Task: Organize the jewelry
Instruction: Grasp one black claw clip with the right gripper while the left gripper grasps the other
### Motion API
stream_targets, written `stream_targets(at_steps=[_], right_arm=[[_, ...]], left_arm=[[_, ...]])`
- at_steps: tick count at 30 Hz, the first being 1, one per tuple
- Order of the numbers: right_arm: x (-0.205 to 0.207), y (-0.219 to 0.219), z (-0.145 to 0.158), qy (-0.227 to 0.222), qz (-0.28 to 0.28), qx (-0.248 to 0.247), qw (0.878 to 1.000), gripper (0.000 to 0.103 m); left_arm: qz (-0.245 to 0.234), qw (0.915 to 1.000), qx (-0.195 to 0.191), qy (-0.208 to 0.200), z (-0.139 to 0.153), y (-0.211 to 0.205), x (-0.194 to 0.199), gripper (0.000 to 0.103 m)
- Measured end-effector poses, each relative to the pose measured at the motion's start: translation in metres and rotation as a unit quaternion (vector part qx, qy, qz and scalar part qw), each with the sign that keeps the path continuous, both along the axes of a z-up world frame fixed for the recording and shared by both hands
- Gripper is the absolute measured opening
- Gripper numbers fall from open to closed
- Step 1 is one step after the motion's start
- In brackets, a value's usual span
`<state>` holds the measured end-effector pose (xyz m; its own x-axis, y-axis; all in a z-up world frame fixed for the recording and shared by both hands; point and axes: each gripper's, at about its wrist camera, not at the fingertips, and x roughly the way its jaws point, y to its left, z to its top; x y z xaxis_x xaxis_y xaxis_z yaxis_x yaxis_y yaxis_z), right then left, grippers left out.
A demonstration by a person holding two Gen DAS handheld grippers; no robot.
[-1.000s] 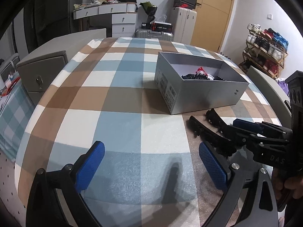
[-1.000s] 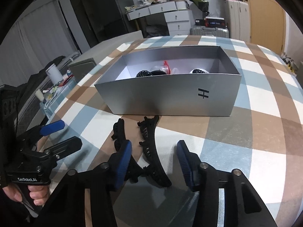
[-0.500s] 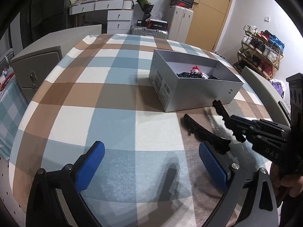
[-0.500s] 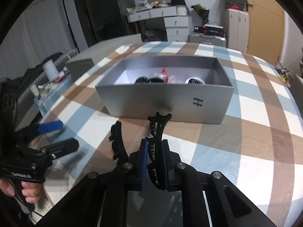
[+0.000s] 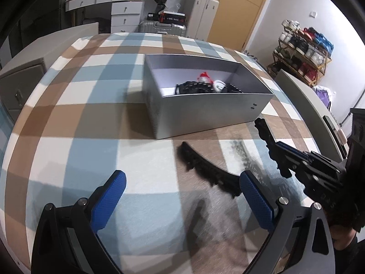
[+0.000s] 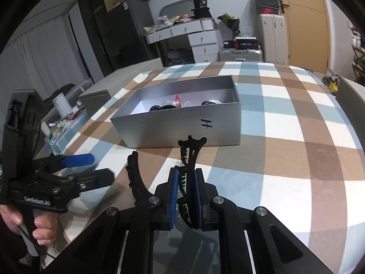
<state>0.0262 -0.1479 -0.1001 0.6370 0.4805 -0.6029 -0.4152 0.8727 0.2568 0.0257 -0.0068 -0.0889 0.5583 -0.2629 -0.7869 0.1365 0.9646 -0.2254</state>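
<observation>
While your right gripper (image 6: pixel 185 190) clamps 1 black hair clip (image 6: pixel 190 157), its long axis points at the box (image 6: pixel 182 126) ahead. Your left gripper (image 5: pixel 180 197) gapes empty; clip 2 (image 5: pixel 206 169) lies just beside its right finger.

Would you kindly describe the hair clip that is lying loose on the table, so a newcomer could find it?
Start at the silver box on the checked tablecloth. In front of it lies a black toothed hair clip, flat on the cloth. Unlike its twin, pinched in the right gripper, nothing holds it.
</observation>
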Motion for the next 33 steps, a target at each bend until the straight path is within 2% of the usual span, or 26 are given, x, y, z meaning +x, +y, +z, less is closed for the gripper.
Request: stream_targets(at_steps=[5, 12, 14, 17, 18, 20, 22, 24, 25, 33], right_arm=[[-0.004, -0.013, 0.001, -0.014, 0.000, 0.026, 1.000, 0.013], [-0.008, -0.020, 0.001, -0.026, 0.015, 0.058, 0.998, 0.013], [-0.011, -0.021, 0.003, -0.033, 0.018, 0.065, 0.997, 0.013], [-0.012, -0.024, 0.003, -0.039, 0.023, 0.074, 0.996, 0.013], [-0.012, -0.025, 0.003, -0.038, 0.024, 0.079, 0.996, 0.013], [-0.013, -0.030, 0.004, -0.039, 0.020, 0.093, 0.995, 0.013], [-0.014, -0.034, 0.005, -0.043, 0.022, 0.108, 0.993, 0.013], [-0.015, -0.035, 0.006, -0.046, 0.023, 0.112, 0.992, 0.013], [-0.016, -0.035, 0.006, -0.047, 0.024, 0.113, 0.992, 0.013], [-0.015, -0.038, 0.005, -0.050, 0.026, 0.117, 0.992, 0.013]], left_arm=[[-0.018, 0.9997, 0.013, 0.009, -0.001, -0.017, 0.012, 0.097], [0.002, 0.9989, 0.030, 0.035, -0.006, -0.026, 0.029, 0.095], [0.000, 0.9984, 0.030, 0.047, -0.009, -0.028, 0.032, 0.089], [-0.003, 0.9973, 0.051, 0.052, -0.010, -0.034, 0.033, 0.075], [-0.001, 0.9965, 0.063, 0.055, -0.010, -0.036, 0.033, 0.063], [0.003, 0.9956, 0.075, 0.056, -0.011, -0.037, 0.032, 0.047], [-0.006, 0.9950, 0.083, 0.056, -0.010, -0.039, 0.031, 0.021], [-0.016, 0.9950, 0.077, 0.062, -0.010, -0.039, 0.031, 0.013], [-0.017, 0.9951, 0.075, 0.062, -0.009, -0.039, 0.030, 0.010], [-0.039, 0.9932, 0.102, 0.039, -0.002, -0.048, 0.019, 0.009]])
